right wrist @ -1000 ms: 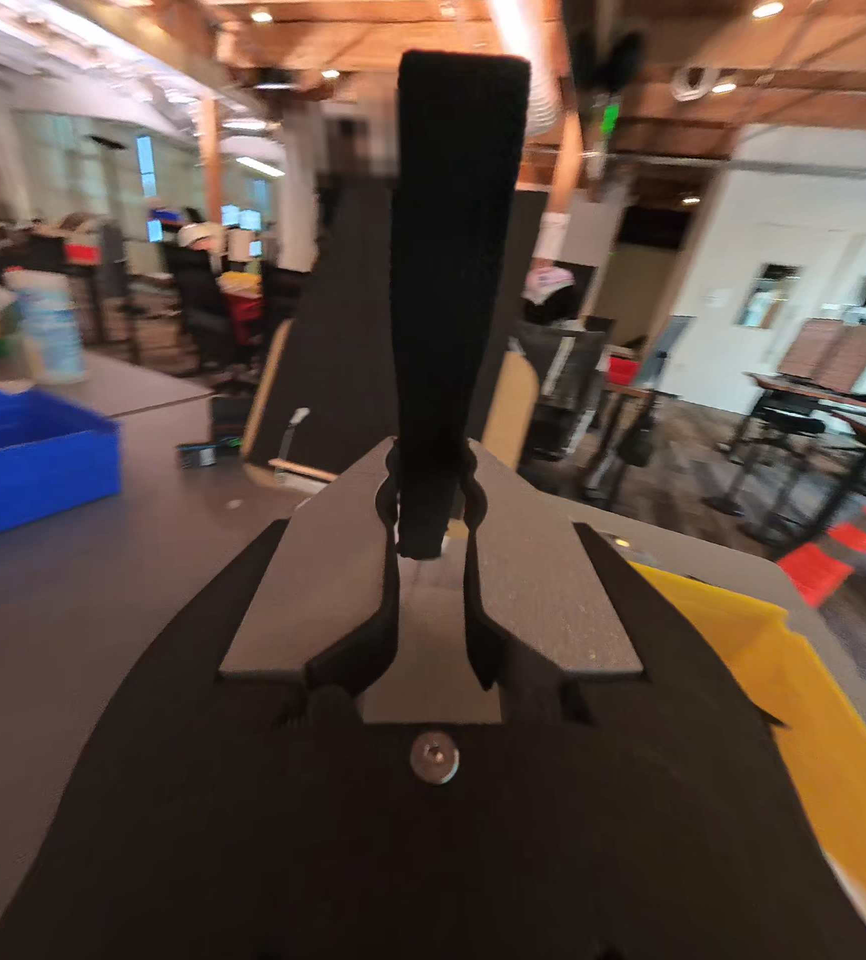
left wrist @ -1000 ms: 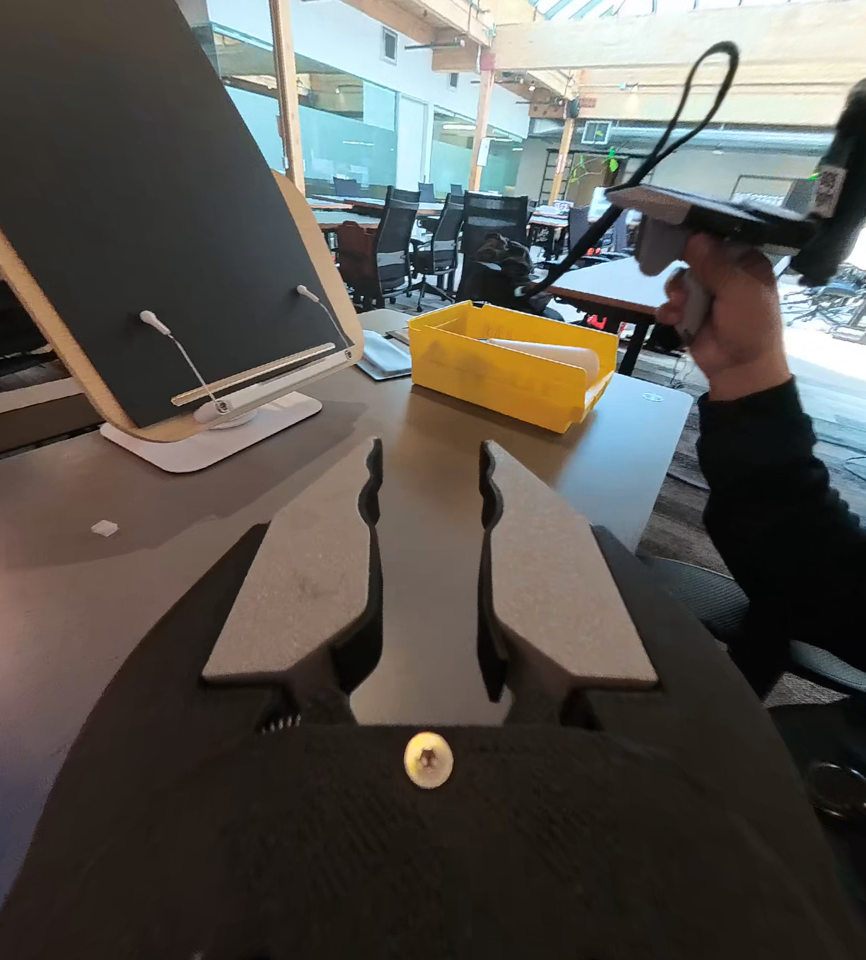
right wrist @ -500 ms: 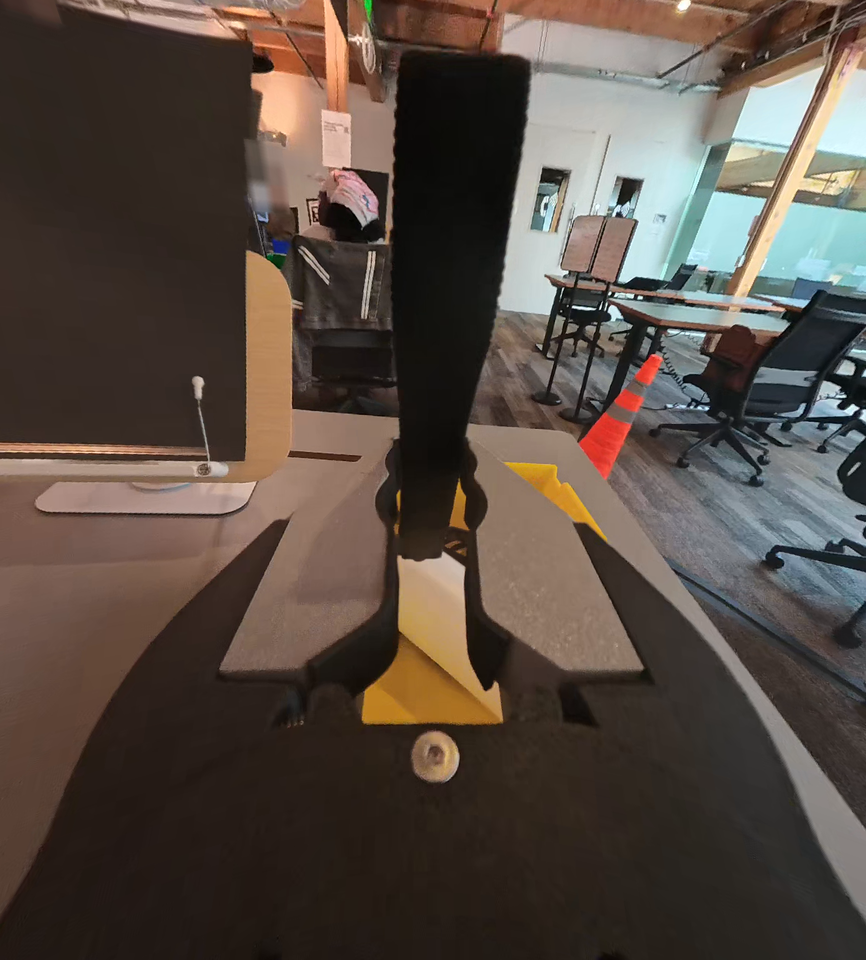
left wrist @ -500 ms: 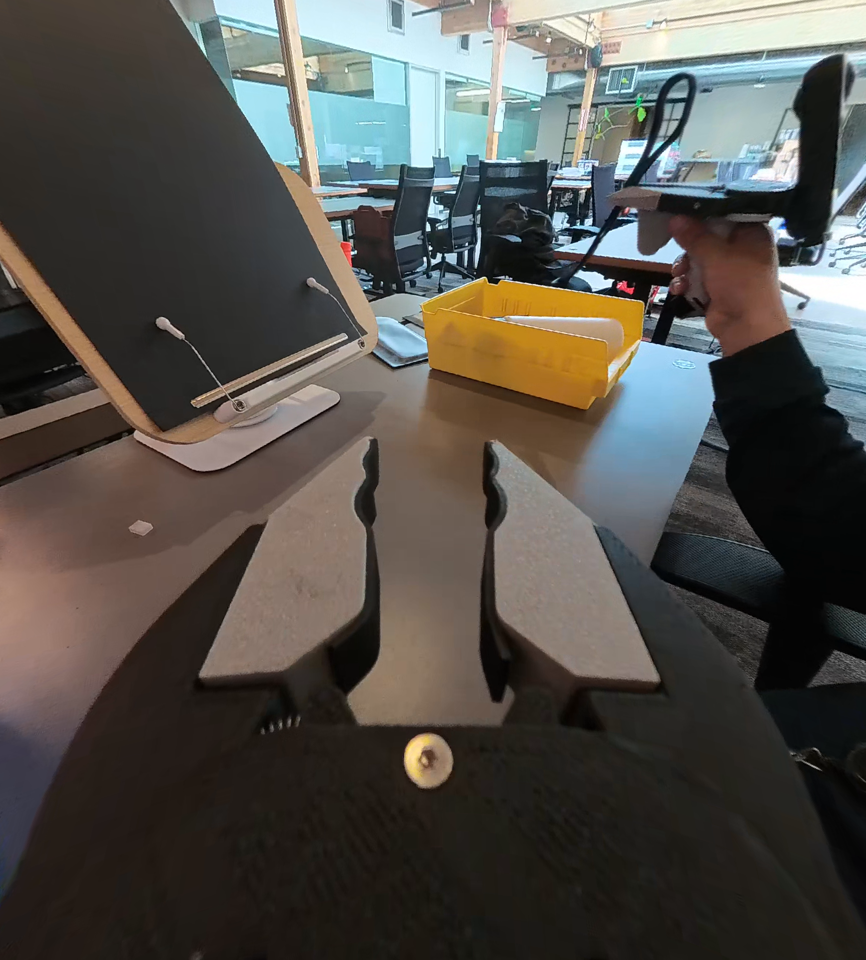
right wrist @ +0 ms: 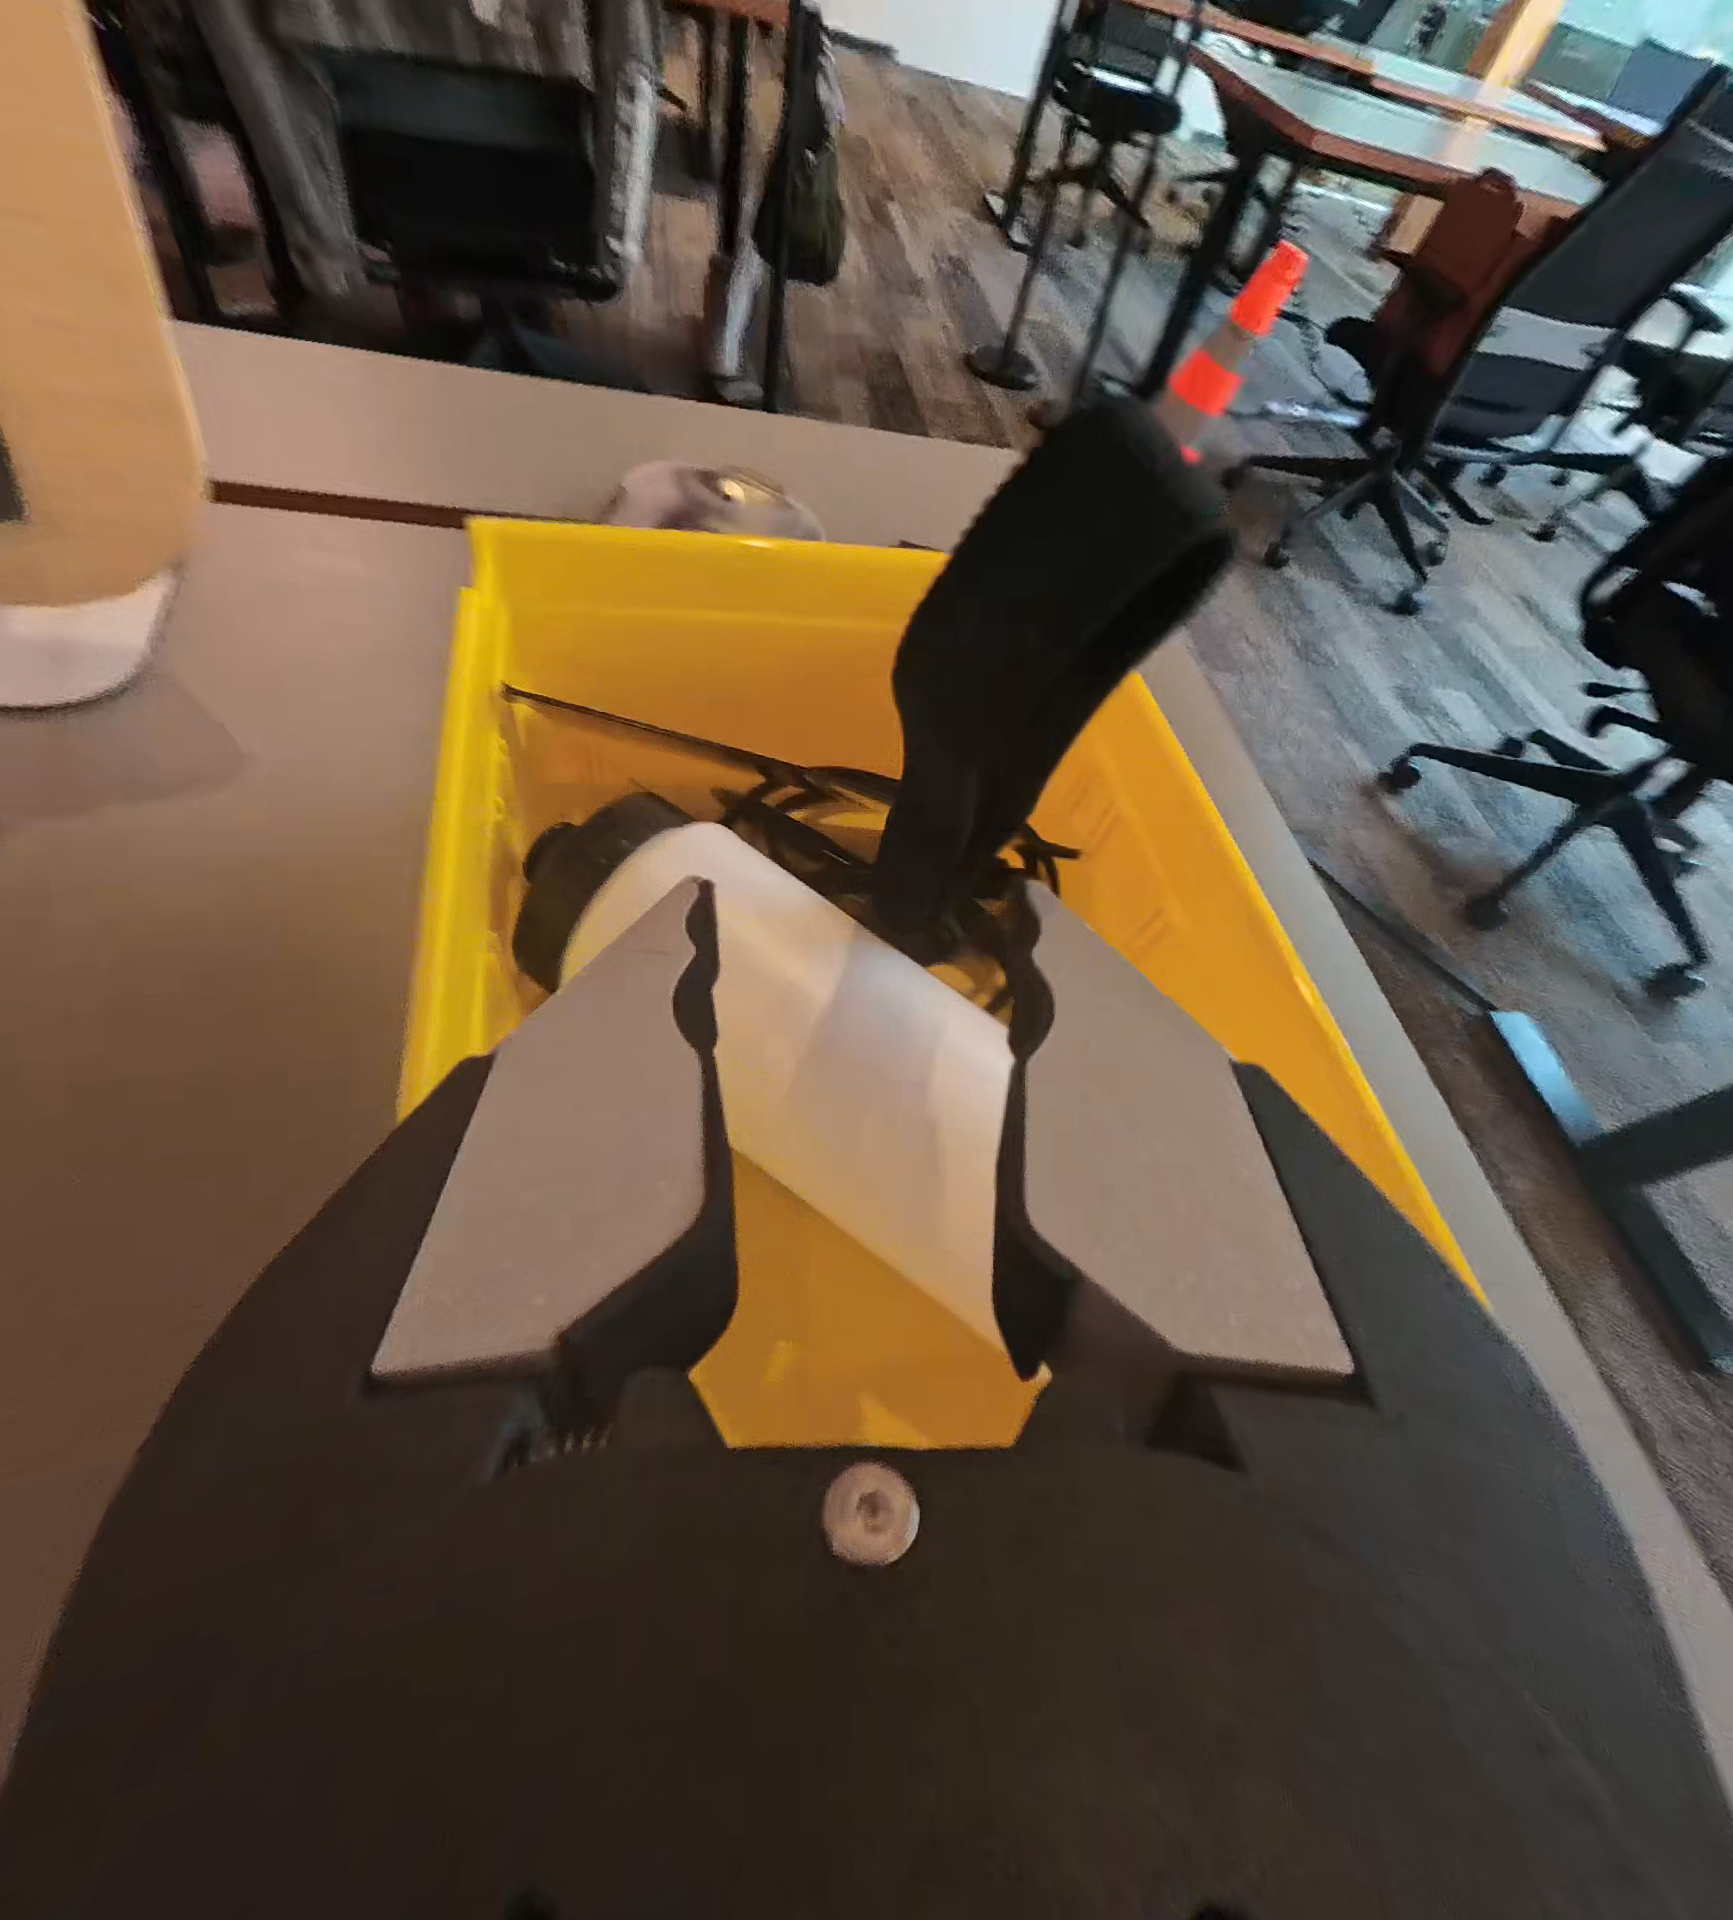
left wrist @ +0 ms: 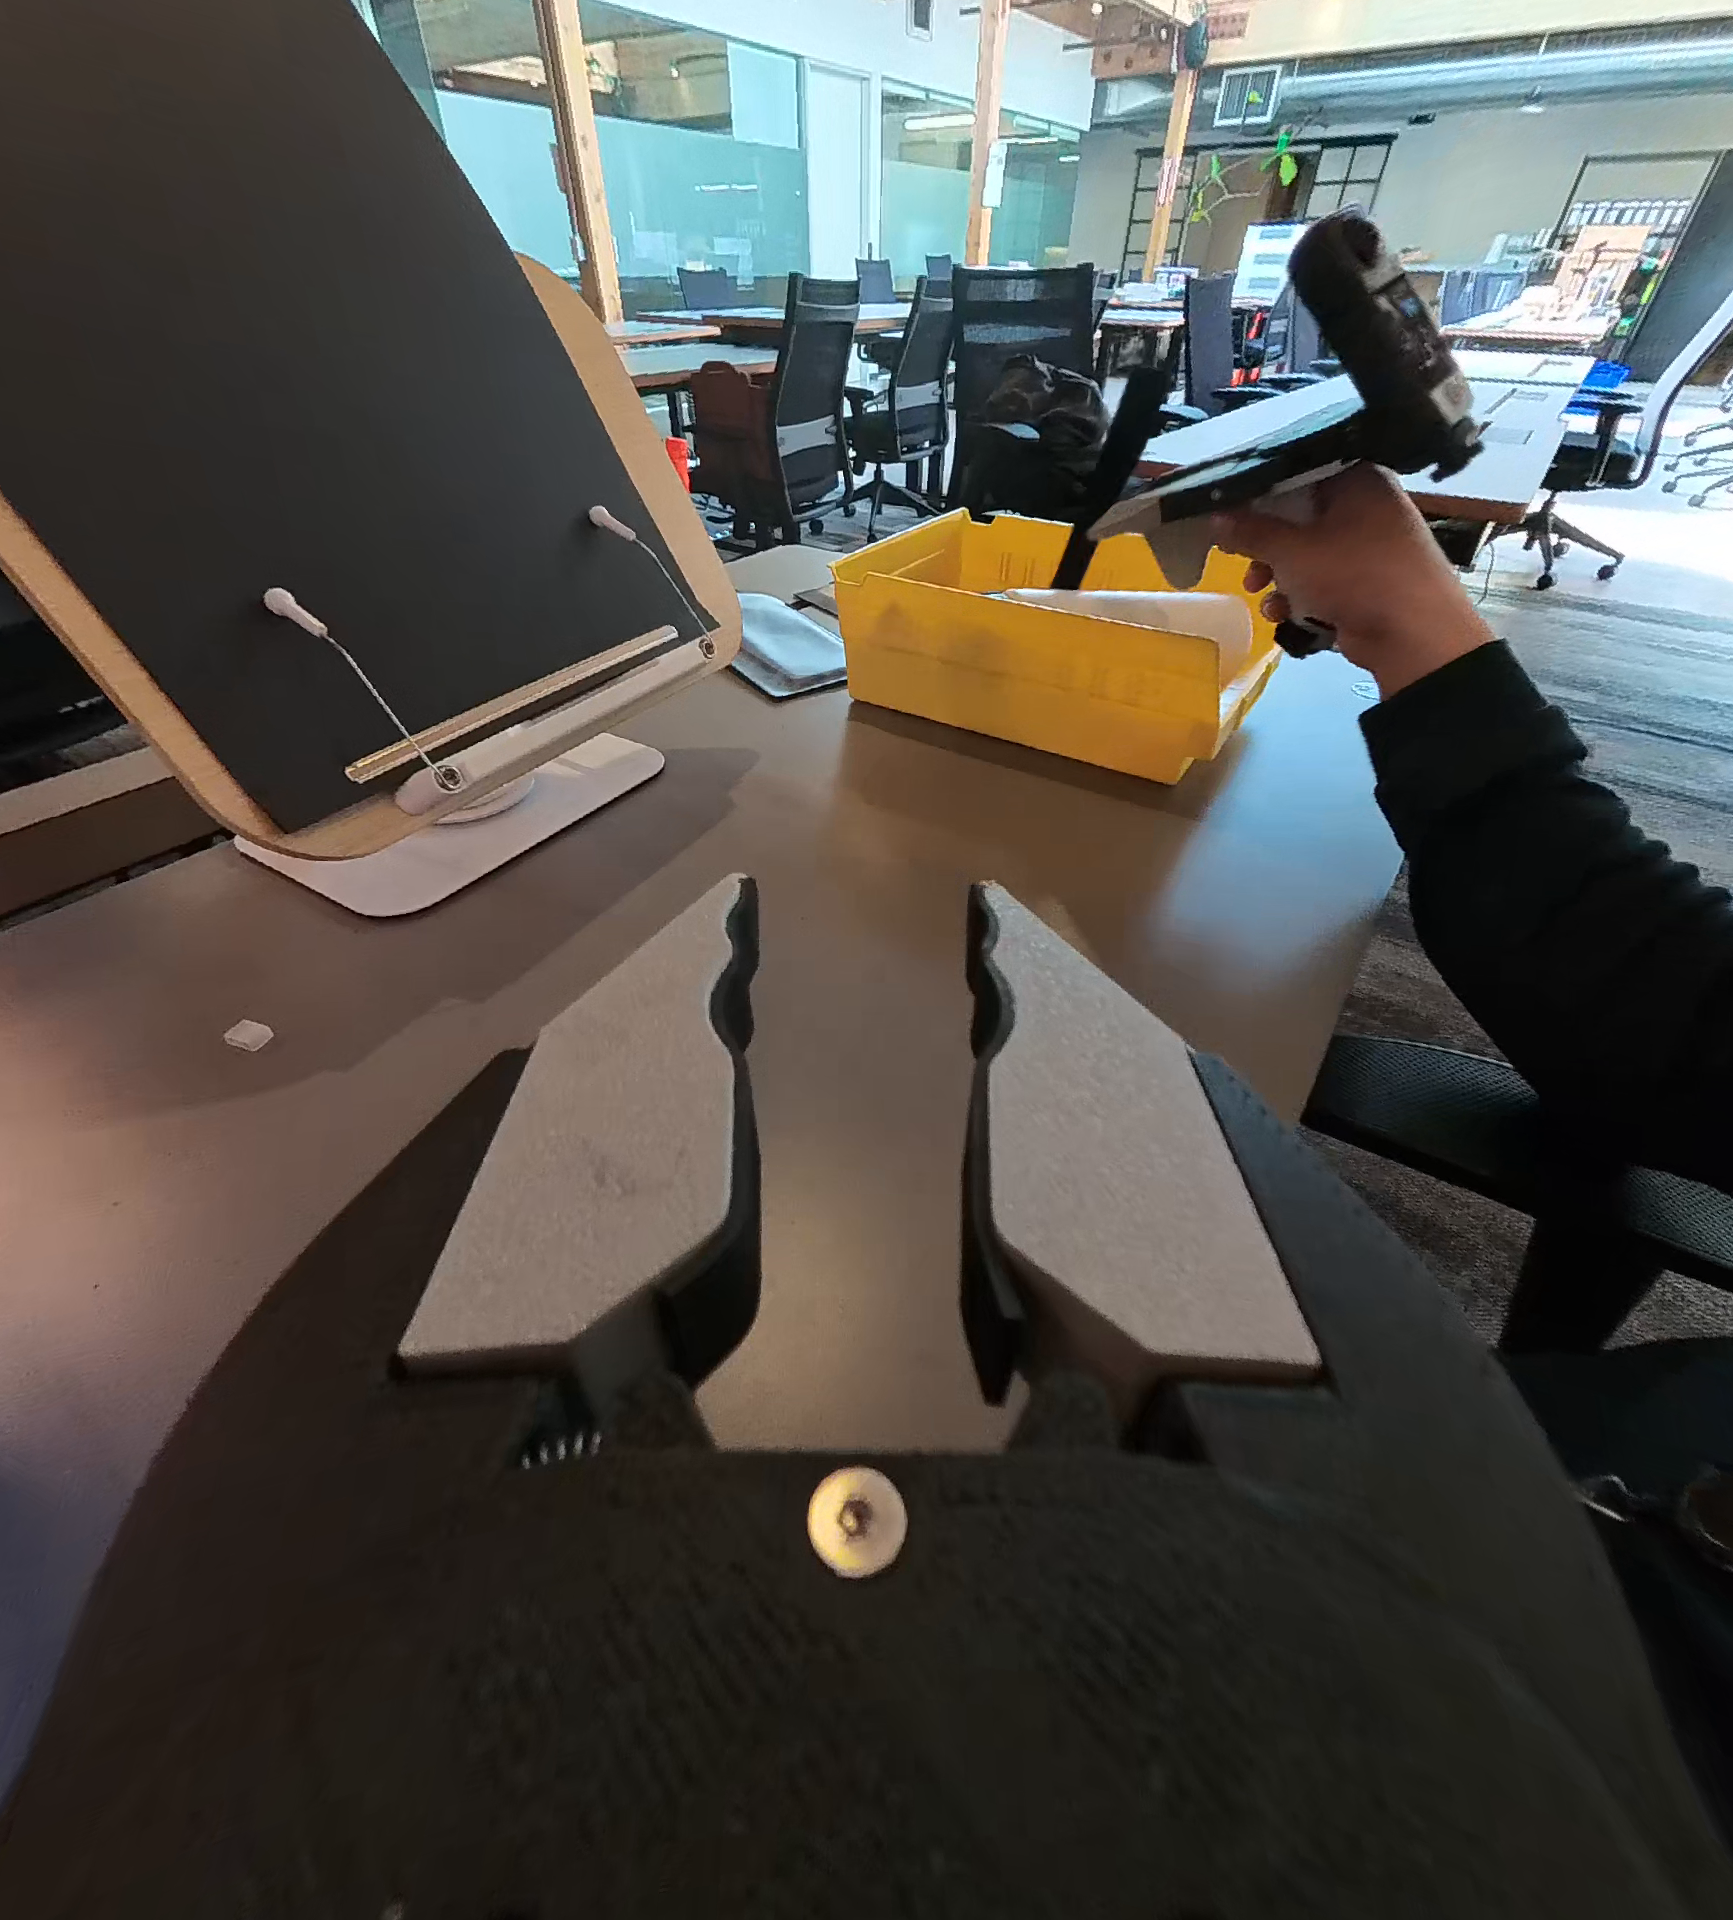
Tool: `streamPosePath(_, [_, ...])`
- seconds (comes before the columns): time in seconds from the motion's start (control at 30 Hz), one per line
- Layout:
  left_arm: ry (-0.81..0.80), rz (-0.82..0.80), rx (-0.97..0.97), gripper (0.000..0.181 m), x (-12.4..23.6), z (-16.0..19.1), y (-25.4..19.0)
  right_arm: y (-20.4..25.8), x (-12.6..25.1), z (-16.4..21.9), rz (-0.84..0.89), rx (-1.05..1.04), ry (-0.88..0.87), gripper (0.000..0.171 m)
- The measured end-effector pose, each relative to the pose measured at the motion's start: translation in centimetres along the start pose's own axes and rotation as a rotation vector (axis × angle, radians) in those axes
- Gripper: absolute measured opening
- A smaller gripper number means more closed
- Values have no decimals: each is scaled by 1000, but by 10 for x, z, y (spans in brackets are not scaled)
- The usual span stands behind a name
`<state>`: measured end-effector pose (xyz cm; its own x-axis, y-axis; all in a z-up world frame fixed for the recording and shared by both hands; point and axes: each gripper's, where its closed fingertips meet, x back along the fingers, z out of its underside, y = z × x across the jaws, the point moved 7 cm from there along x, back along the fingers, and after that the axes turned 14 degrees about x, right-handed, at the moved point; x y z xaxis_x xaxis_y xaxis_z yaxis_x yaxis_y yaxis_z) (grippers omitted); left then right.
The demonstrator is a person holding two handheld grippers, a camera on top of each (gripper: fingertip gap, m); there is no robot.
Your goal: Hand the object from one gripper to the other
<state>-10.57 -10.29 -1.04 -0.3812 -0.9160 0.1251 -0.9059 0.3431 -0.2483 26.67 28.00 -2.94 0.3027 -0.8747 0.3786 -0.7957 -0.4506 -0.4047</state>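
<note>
The object is a black strap (right wrist: 1033,644). It stands tilted in the yellow bin (right wrist: 685,603), its lower end just beyond my right fingertips. My right gripper (right wrist: 867,894) is open above the bin, with its jaws wide apart and nothing between them. In the left wrist view a hand (left wrist: 1361,592) holds the right gripper (left wrist: 1111,525) tilted down over the bin (left wrist: 1028,686), with the strap (left wrist: 1116,457) at its tip. My left gripper (left wrist: 862,894) is open and empty, low over the brown table (left wrist: 945,810).
The bin also holds a white roll (right wrist: 841,1039) and black cable ties (right wrist: 789,800). A black board on a white stand (left wrist: 270,416) is at the left. A grey pouch (left wrist: 789,644) lies behind the bin. A small white piece (left wrist: 247,1034) lies on the table. Office chairs stand beyond the right edge. Tip to tip, the grippers are about 50 cm apart.
My right gripper swung down over the yellow bin and opened. It let go of the black strap, which now leans in the bin. The left gripper stayed open and barely moved.
</note>
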Motion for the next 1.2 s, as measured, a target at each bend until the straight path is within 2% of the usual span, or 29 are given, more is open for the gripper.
streamPosePath(0.1, [5, 3, 10, 38, -2, 2, 2, 5, 5, -3, -132, -57, -74, 28])
streamPosePath(0.2, [17, 1, 9, 38, -4, 4, 2, 4, 2, 5, -202, -102, -66, 32])
streamPosePath(0.27, [19, 2, 2, 38, -4, 4, 1, -2, 5, 8, -221, -136, -68, 40])
streamPosePath(0.53, [7, 2, 3, 37, -2, 2, 2, -36, 36, 7, -204, -336, -258, 41])
streamPosePath(0.7, [8, -4, -13, 37, -2, 2, 1, -27, 58, -10, -406, -377, -421, 55])
streamPosePath(0.77, [8, -3, -16, 37, -2, 2, 0, -27, 66, -15, -417, -406, -445, 65])
streamPosePath(0.93, [10, -6, -13, 37, -2, 3, 2, -20, 81, -23, -368, -297, -405, 69])
streamPosePath(1.2, [-12, -20, -20, 37, 4, -2, 4, 6, 89, -43, -414, -222, -427, 69])
